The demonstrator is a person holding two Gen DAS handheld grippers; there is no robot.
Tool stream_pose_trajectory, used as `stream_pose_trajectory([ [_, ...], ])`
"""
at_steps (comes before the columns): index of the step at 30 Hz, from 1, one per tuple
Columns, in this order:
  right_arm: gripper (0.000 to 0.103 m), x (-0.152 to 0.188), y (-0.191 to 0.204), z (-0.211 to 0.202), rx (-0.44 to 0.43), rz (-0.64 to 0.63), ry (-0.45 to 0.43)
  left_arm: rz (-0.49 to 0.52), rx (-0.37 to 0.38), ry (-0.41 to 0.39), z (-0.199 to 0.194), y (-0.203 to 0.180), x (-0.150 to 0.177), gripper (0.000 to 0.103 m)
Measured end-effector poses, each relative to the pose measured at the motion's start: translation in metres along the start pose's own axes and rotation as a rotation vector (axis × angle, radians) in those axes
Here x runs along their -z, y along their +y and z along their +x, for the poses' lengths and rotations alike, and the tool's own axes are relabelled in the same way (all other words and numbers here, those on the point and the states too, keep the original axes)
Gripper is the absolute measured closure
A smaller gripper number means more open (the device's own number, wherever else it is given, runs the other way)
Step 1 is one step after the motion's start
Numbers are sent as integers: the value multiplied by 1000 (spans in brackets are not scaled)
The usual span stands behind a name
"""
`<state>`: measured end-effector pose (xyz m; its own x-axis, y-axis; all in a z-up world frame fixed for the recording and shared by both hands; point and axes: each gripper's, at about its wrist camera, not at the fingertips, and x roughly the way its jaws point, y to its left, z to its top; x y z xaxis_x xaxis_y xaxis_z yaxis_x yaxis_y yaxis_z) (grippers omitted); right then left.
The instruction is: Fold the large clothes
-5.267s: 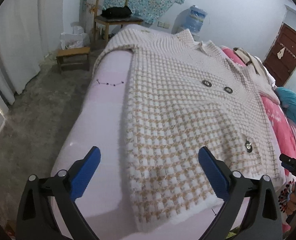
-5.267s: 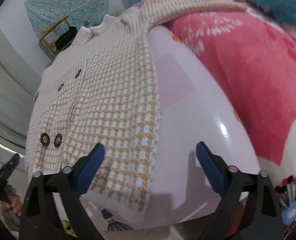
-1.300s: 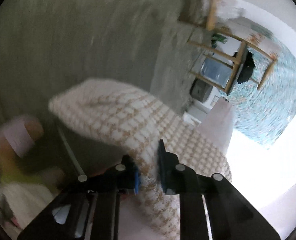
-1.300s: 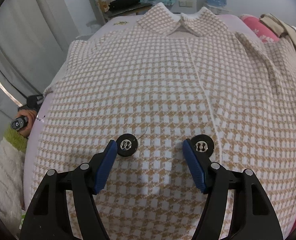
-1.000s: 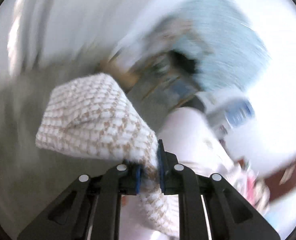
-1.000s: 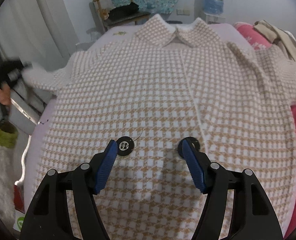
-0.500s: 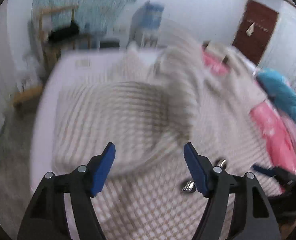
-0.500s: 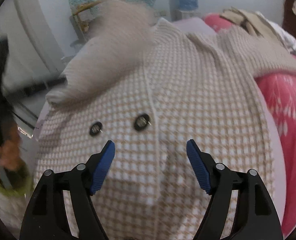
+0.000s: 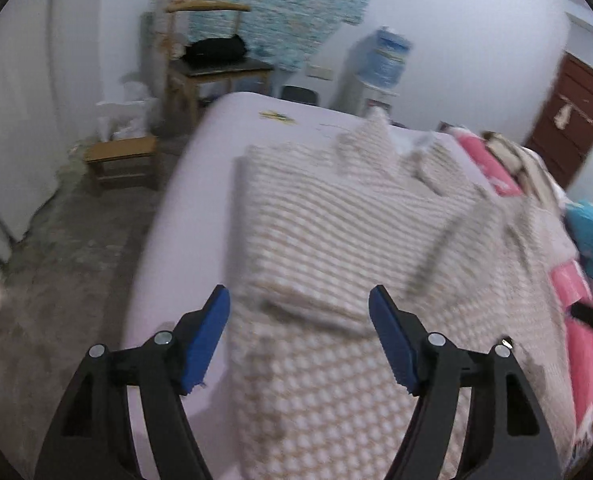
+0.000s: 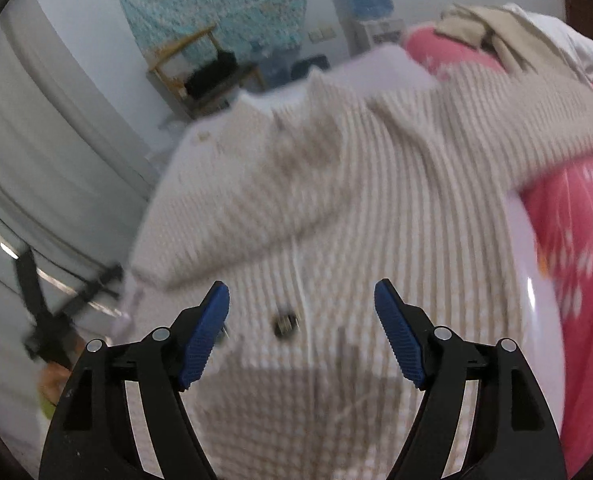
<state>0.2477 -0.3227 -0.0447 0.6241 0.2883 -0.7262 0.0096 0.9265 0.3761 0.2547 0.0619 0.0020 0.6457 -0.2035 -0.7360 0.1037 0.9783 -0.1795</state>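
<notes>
Both claws stand wide apart with nothing between their blue pads. Over the last second the left claw point(image 9: 298, 338) has just been opening, and no cloth is left in its gap; the right claw point(image 10: 301, 332) has just been opening a little wider too, likewise with nothing in it. Each hangs above the cardigan point(image 9: 336, 248), pointing down at it on a slant.

That cardigan, cream and tan check knit, lies spread on the lilac bed point(image 9: 184, 208) with its collar toward the far end. One sleeve point(image 9: 316, 240) lies folded in across the chest (the knit is smeared by motion blur, so its exact edge is hard to trace). From the right wrist view the other sleeve point(image 10: 516, 120) stretches out over the pink quilt point(image 10: 576, 220), and what looks like a dark button point(image 10: 283, 325) sits beside the front seam, between the claw's fingers but below them.

Beyond the bed stand a wooden chair point(image 9: 212, 64), a low stool point(image 9: 120, 156) and a water dispenser point(image 9: 388, 60).
</notes>
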Motion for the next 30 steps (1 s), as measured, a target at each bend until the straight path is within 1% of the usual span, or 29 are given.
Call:
stream_pose_trajectory([
  [1, 31, -9, 2, -3, -25, 9, -9, -8, -24, 0, 2, 4, -5, 33],
  [2, 31, -28, 0, 1, -58, 29, -18, -17, -48, 8, 12, 5, -10, 33],
  [3, 31, -44, -2, 6, -61, 51, -23, -20, -66, 18, 16, 8, -11, 33],
  [4, 31, -54, -4, 10, -50, 68, -25, -20, -88, 32, 22, 10, -12, 34],
  [5, 31, -71, -7, 20, -38, 91, -25, -19, -110, 48, 30, 11, -12, 36],
  [7, 31, -94, -11, 40, -6, 119, -22, -17, -127, 70, 43, 9, -10, 37],
  [9, 32, -118, -16, 67, 44, 134, -12, -21, -139, 83, 48, 11, -5, 38],
  [11, 39, -131, -25, 93, 73, 150, 30, -35, -140, 89, 51, 15, -2, 38],
  [12, 45, -134, -28, 106, 80, 150, 60, -41, -137, 90, 52, 17, -1, 38],
  [13, 55, -134, -30, 117, 79, 147, 95, -45, -134, 90, 51, 19, 0, 38],
  [14, 61, -131, -33, 129, 71, 137, 144, -47, -131, 91, 51, 20, 0, 38],
  [15, 73, -123, -34, 133, 60, 125, 178, -46, -128, 90, 52, 20, 0, 38],
  [16, 79, -118, -34, 133, 48, 114, 193, -42, -125, 88, 52, 21, 0, 38],
  [18, 79, -97, -32, 115, 2, 71, 189, -33, -124, 85, 53, 20, 0, 38],
  [21, 79, -58, -34, 66, 1, -3, 150, -28, -110, 87, 52, 22, 2, 38],
  [23, 73, -33, -42, 43, 1, -17, 158, -28, -100, 86, 51, 24, 3, 38],
  [24, 68, -18, -49, 34, -8, -8, 179, -27, -97, 83, 51, 24, 3, 38],
  [25, 60, -12, -53, 31, -20, 8, 198, -25, -95, 82, 50, 24, 4, 38],
  [26, 57, -4, -59, 28, -40, 33, 226, -23, -94, 81, 50, 24, 3, 38],
  [28, 56, 5, -75, 26, -70, 102, 251, -24, -93, 81, 49, 24, 3, 37],
  [30, 55, 4, -94, 24, -107, 187, 235, -23, -99, 79, 48, 24, 4, 38],
])
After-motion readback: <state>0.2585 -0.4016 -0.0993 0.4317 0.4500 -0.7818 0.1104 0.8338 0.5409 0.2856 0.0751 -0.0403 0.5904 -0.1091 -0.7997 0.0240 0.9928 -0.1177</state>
